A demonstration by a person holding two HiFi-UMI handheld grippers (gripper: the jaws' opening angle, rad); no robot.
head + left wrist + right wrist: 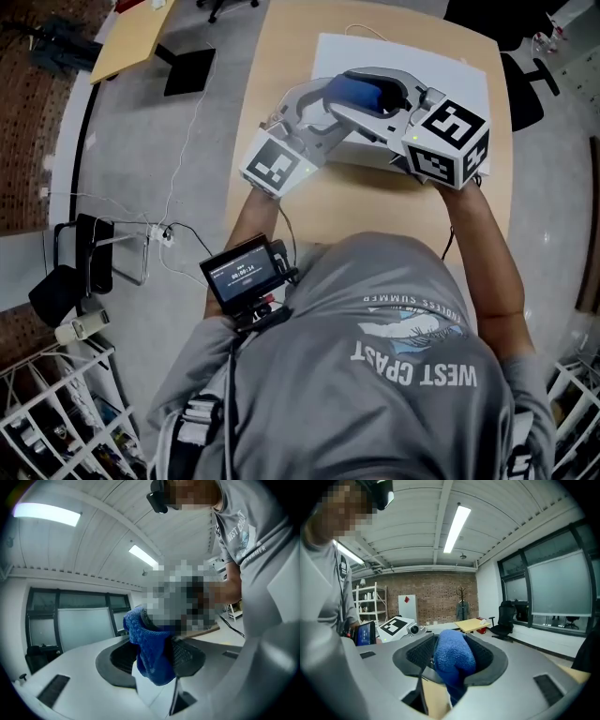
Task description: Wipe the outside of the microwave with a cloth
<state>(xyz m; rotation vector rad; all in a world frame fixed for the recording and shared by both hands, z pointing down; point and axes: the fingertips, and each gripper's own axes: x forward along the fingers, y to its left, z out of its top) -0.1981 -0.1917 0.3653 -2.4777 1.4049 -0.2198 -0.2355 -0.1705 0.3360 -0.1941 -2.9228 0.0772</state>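
A white microwave point(412, 56) stands on the wooden table point(281, 56), seen from above. Over its near side my two grippers point at each other with a bunched blue cloth point(361, 92) between their tips. The left gripper point(349, 98) comes in from the lower left. In its own view the cloth point(152, 653) fills the gap between its dark pads point(187, 657) and hangs below them. The right gripper point(380, 98) comes in from the lower right. Its jaws stand wide around the cloth point(452, 660), which bulges above them. The left gripper's marker cube point(397, 626) shows beyond.
A tan desk point(131, 42) and a black floor plate point(187, 70) stand to the left, with cables point(178, 187) across the grey floor. An office chair point(525, 84) is at the right, and wire shelving point(47, 412) at the lower left. A small screen point(246, 272) hangs on the person's chest.
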